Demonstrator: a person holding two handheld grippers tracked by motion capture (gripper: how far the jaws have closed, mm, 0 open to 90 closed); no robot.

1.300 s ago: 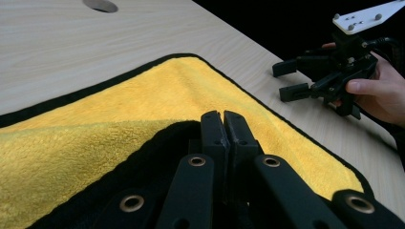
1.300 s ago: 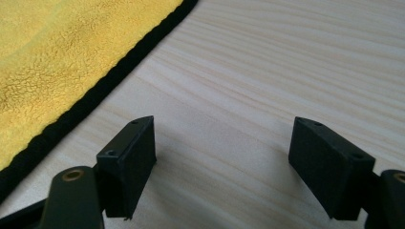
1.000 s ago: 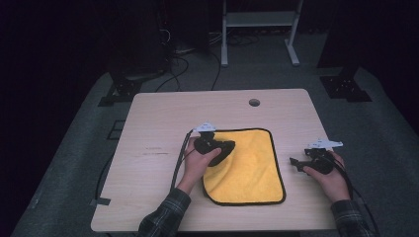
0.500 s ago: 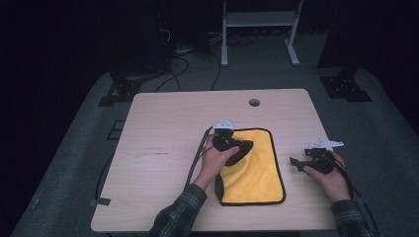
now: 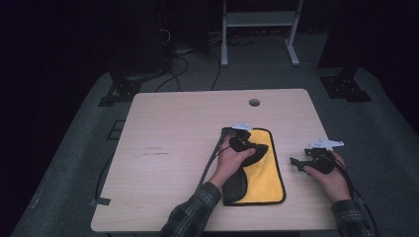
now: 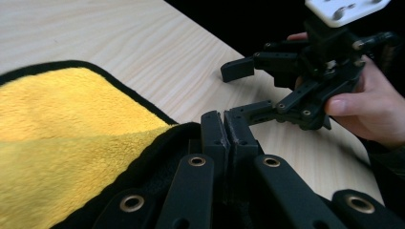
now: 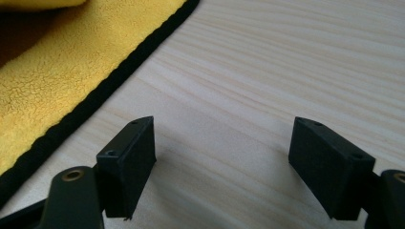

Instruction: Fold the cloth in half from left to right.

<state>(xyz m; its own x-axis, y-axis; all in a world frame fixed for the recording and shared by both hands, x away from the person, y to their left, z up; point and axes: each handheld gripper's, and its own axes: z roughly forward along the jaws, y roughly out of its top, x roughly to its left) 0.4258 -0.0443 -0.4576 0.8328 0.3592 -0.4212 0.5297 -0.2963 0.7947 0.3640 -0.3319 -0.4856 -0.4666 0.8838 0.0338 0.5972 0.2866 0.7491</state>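
The left gripper (image 5: 261,149) has dragged the yellow cloth's (image 5: 264,177) left edge rightward, folding it narrower.

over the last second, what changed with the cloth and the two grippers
The left gripper, shut on the left edge of the yellow cloth, carried it rightward across the cloth. The fold went further: the cloth is now a narrower strip with its dark underside turned up at the lower left. The right gripper stayed open, resting on the table to the right of the cloth, not touching it.
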